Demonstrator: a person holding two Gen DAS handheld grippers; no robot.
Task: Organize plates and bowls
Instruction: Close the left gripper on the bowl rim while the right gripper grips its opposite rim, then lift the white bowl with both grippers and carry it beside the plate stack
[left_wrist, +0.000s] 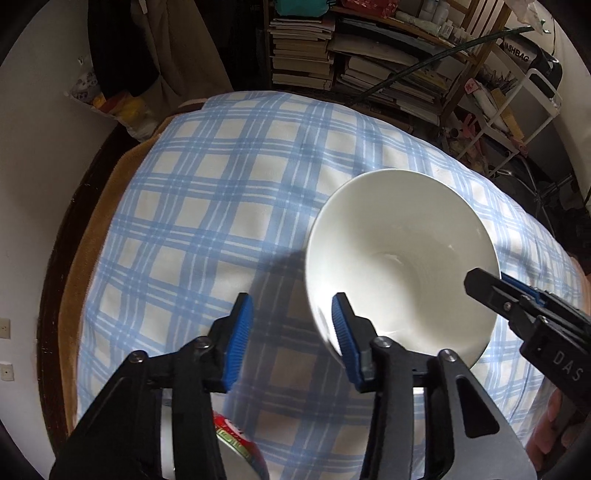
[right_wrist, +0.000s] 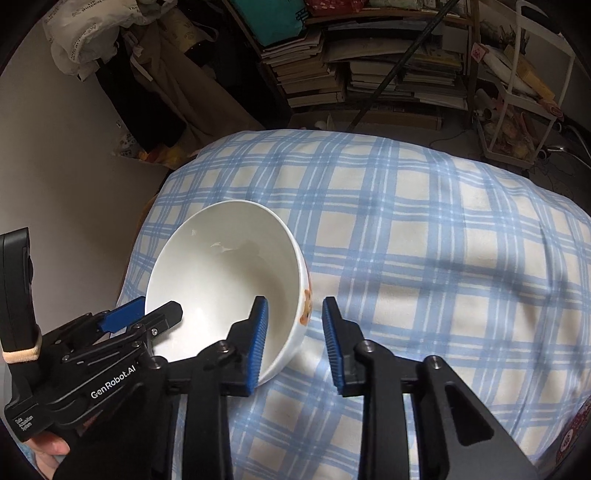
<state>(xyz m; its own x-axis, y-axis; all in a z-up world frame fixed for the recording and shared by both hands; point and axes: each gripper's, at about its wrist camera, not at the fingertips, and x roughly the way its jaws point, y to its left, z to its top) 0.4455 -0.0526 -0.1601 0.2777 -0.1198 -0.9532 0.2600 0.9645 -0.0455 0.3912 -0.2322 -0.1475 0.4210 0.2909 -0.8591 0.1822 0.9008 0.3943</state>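
A white bowl (left_wrist: 399, 251) (right_wrist: 221, 273) with an orange cartoon print on its outside stands on the blue checked cloth (left_wrist: 221, 206) (right_wrist: 424, 240). In the left wrist view my left gripper (left_wrist: 291, 297) straddles the bowl's left rim, one pad inside and the other well clear outside. My right gripper (right_wrist: 295, 300) straddles the opposite rim, with a visible gap on both sides of the wall. Each gripper also shows in the other's view: the right gripper (left_wrist: 489, 280) and the left gripper (right_wrist: 159, 304), each with one finger in the bowl. Neither pair of pads presses on the rim.
Stacked books fill shelves (left_wrist: 354, 62) (right_wrist: 369, 70) behind the table. A white wire cart (right_wrist: 517, 110) stands at the back right. A red and green patterned dish edge (left_wrist: 236, 439) lies under my left gripper. A wall runs along the left.
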